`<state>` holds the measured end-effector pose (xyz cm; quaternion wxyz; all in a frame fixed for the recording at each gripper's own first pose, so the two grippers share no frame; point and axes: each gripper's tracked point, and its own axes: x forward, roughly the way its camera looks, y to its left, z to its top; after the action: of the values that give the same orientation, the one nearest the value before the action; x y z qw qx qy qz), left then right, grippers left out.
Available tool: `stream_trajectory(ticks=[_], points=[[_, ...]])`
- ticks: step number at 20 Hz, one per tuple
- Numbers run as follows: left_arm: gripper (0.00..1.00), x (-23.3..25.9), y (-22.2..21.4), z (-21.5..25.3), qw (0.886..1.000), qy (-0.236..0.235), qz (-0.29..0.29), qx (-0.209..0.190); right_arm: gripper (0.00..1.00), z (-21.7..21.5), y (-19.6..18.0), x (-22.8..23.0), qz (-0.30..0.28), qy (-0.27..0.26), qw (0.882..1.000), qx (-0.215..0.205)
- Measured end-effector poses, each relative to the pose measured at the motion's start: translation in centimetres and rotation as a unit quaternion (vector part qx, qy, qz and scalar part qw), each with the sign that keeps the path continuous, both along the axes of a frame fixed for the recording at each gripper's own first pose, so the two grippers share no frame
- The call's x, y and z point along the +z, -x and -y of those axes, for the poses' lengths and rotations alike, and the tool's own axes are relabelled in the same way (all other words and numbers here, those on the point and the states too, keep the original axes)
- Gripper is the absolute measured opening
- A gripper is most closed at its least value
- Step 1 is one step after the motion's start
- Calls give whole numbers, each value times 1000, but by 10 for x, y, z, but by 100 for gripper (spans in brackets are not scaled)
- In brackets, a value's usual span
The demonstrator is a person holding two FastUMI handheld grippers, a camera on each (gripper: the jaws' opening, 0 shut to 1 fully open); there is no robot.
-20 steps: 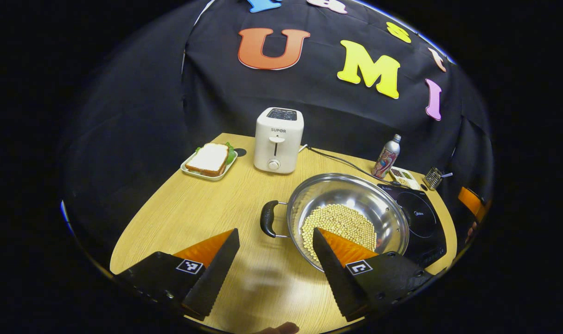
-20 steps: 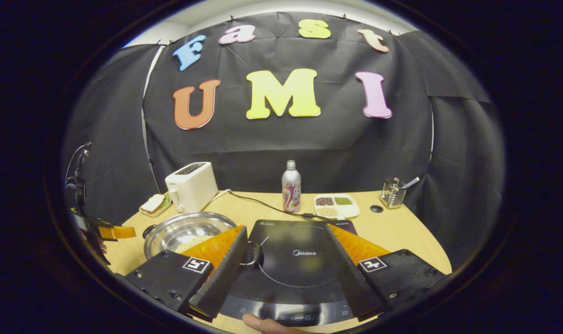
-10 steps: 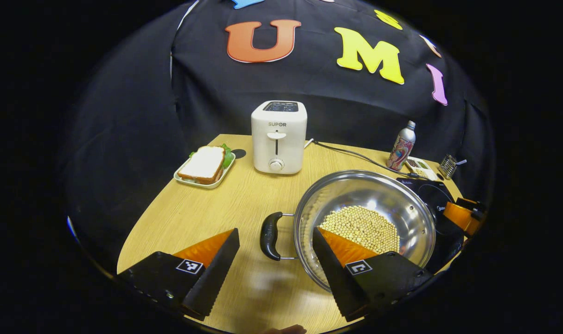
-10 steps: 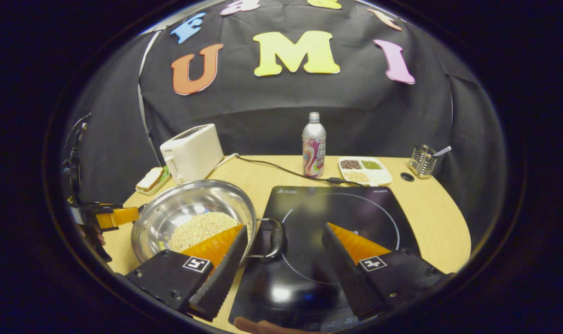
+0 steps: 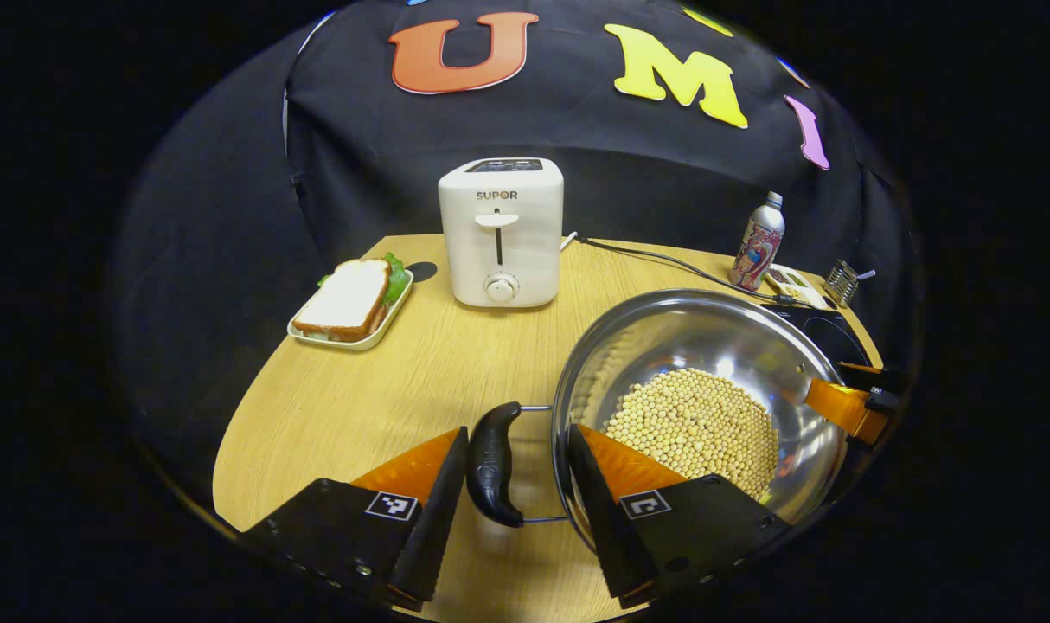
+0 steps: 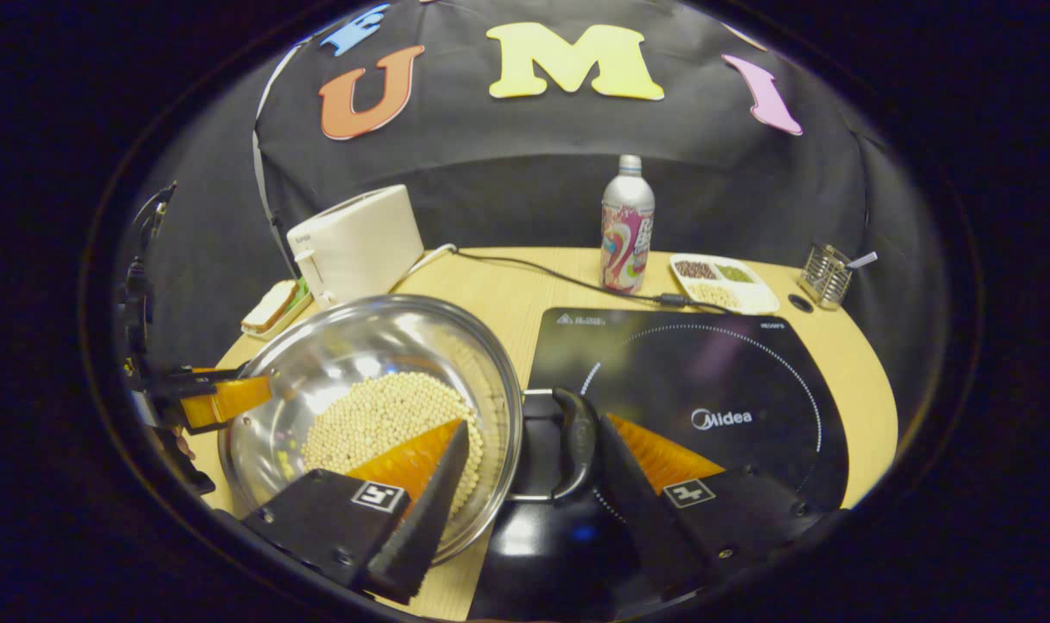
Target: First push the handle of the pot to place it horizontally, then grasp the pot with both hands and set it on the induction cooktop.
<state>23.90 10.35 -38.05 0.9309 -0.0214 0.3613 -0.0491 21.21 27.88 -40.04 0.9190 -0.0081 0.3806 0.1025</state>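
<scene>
A steel pot (image 5: 707, 346) holding soybeans (image 5: 694, 424) sits on the wooden table, its two black handles pointing left and right. In the left gripper view my left gripper (image 5: 516, 431) is open and straddles the left handle (image 5: 493, 463): one finger is beside it, the other at the pot's rim. In the right gripper view my right gripper (image 6: 535, 422) is open around the right handle (image 6: 579, 441), which lies over the left edge of the black induction cooktop (image 6: 707, 381). One of its fingers hangs over the beans. The left gripper (image 6: 222, 398) also shows beyond the pot (image 6: 361, 363).
A white toaster (image 5: 501, 229) and a sandwich on a small tray (image 5: 349, 298) stand at the back left. A bottle (image 6: 626, 225), a dish of beans (image 6: 722, 281), a wire holder (image 6: 826, 275) and a power cable (image 6: 534, 266) lie behind the cooktop.
Both grippers have come forward and down onto the pot; each now has a handle between its fingers. The left gripper's fingers have narrowed somewhat.
</scene>
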Motion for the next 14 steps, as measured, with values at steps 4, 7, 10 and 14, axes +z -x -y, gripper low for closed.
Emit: stream_trajectory(ticks=[4, 7, 10, 14], points=[[55, -1, -2, -1, 1000, -6, 0, -3, 73, 5, -3, -3, 4, 30, 1000, 0], [52, -2, -2, -1, 1000, -19, -4, -7, 66, 5, -3, -2, 10, 52, 998, 21], [61, 0, 2, -2, 999, -31, -20, -1, 64, 4, -5, -2, 12, 65, 997, 41], [59, 9, 12, -8, 999, -39, -27, 11, 60, -1, 3, 3, -1, 64, 996, 61]])
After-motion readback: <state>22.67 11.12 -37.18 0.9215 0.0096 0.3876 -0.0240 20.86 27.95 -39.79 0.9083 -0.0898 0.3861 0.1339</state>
